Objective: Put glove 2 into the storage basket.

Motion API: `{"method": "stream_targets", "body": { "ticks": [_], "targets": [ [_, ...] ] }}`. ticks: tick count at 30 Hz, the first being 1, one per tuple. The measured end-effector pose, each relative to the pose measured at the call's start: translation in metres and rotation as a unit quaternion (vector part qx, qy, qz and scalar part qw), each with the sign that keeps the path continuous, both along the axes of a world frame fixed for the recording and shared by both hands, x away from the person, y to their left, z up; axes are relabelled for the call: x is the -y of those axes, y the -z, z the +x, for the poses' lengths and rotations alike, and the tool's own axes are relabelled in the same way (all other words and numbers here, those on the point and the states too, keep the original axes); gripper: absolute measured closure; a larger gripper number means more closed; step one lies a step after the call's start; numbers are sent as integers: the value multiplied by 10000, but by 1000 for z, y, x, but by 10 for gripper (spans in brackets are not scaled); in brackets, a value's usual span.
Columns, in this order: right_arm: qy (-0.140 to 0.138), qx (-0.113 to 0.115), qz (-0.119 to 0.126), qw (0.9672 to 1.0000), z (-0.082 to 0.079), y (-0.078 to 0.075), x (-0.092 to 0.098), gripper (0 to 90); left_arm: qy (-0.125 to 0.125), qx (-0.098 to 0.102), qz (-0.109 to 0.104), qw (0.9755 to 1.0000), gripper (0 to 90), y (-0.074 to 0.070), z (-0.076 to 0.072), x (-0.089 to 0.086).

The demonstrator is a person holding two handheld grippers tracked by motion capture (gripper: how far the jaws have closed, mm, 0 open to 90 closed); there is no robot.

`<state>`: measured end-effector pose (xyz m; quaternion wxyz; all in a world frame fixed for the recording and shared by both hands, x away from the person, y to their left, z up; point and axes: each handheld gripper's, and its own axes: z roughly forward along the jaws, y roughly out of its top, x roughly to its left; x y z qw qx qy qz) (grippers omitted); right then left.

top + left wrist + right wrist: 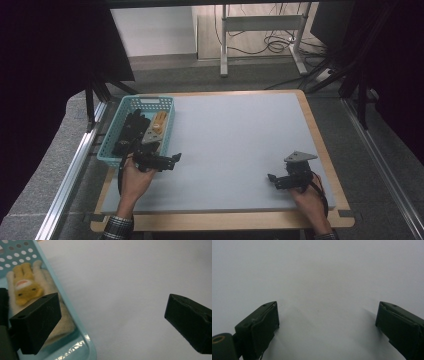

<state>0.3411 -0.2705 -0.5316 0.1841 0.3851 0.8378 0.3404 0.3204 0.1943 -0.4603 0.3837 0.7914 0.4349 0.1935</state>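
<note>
**Both grippers empty beside the basket**

My left gripper [176, 157] hangs with jaws wide apart at the near corner of the teal basket [113, 156], where a yellow-and-cream glove [23, 287] lies. My right gripper [271, 177] gapes empty near the table's [235, 140] right edge.

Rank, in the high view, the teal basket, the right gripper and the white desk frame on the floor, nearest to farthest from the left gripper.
1. Teal basket, right beside the left gripper, at the table's left edge.
2. Right gripper, across the table, near its right side.
3. White desk frame, far beyond the table, on the floor.
</note>
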Motion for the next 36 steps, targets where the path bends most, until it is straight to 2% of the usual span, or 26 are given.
{"method": "stream_targets", "body": {
  "ticks": [13,36],
  "targets": [
    [1,-1,1,10000,0,0,0,47,174,39,-62,9998,13,8,-1,19],
    [1,-1,2,10000,0,0,0,47,514,-40,-105,9986,0,24,0,54]
  ]
}}
